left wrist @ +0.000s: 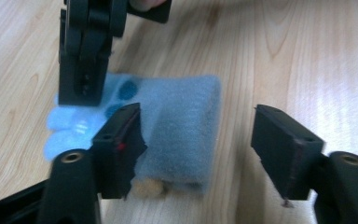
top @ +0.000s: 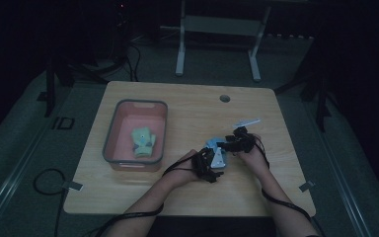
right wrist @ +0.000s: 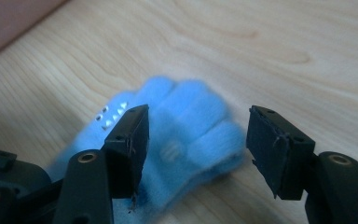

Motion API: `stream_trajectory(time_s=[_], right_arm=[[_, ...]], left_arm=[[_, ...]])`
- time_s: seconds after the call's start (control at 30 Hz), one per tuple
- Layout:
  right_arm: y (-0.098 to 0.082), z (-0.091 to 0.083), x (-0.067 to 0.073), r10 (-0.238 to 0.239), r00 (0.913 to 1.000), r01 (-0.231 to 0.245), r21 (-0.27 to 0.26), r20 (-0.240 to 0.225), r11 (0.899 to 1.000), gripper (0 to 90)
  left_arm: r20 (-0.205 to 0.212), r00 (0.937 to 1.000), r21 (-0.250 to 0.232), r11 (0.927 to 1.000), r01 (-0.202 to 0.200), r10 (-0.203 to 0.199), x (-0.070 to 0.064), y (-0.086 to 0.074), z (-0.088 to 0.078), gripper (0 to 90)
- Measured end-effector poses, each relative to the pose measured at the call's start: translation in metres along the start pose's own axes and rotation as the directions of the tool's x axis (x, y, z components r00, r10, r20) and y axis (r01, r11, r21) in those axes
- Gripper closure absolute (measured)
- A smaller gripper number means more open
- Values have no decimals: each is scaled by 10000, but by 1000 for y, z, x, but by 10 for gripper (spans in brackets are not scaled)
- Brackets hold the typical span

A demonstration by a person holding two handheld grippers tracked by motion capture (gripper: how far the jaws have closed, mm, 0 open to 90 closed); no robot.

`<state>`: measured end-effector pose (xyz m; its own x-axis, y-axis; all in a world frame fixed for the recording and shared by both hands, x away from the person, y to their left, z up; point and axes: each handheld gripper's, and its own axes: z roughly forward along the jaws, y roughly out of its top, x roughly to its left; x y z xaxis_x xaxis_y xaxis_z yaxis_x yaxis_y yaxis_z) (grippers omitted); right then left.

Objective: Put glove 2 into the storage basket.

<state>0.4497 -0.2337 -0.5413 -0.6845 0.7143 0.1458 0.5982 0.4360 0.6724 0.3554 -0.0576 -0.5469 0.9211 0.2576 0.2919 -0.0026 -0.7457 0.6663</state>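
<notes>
A light blue knitted glove (top: 214, 145) lies flat on the wooden table (top: 187, 106), between the two hands. In the left gripper view my left gripper (left wrist: 196, 121) is open low over the glove's cuff end (left wrist: 182, 135), with the left jaw above the fabric and the right jaw above bare wood. In the right gripper view my right gripper (right wrist: 198, 121) is open over the glove's finger end (right wrist: 191, 126), and the fingers lie between its jaws. The right gripper (left wrist: 86, 51) also shows close beyond the glove in the left gripper view. In the high view the left gripper (top: 208, 165) and right gripper (top: 234, 143) nearly meet.
A pink bin with a grey rim (top: 110, 133) stands on the left of the table and holds a green glove (top: 143, 141). A round cable hole (top: 224, 98) sits near the far edge. Black cables trail off the near edge. A white frame (top: 217, 24) stands on the floor beyond.
</notes>
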Motion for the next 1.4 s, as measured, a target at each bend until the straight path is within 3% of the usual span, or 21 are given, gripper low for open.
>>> stream_trajectory(time_s=[0.23,0.3,0.43,0.63,0.77,0.87,1.07,1.23,1.4], right_arm=[[-8,6,3,-57,9993,50,196,365,9998,302],[-8,6,5,-82,9991,71,250,427,9997,303],[-9,4,9,-177,9991,165,314,385,9994,406],[-10,3,10,218,9995,-213,251,-212,9995,590],[-9,5,10,493,9954,-459,430,-817,9980,705],[-7,6,9,924,9897,-865,578,-1096,9946,735],[-3,1,9,1150,9828,-1137,175,-1446,9934,757],[6,-8,18,726,9885,-735,-21,-1329,9973,759],[15,-19,29,339,9882,-407,-428,-1492,9983,760]], left_arm=[[-93,9998,579,9982,-154,159,2,1,6,477],[-321,9991,764,9968,-242,267,2,1,7,531],[-259,9996,734,9972,-115,134,6,0,6,629],[-118,9999,654,9979,33,-25,11,-1,4,715],[76,9998,809,9966,184,-190,13,1,2,733],[132,9998,959,9953,165,-179,15,3,-2,742],[73,9997,944,9953,207,-215,19,7,-16,747],[83,9999,924,9956,140,-148,21,11,-30,748],[76,10000,853,9963,43,-50,23,15,-49,748]])
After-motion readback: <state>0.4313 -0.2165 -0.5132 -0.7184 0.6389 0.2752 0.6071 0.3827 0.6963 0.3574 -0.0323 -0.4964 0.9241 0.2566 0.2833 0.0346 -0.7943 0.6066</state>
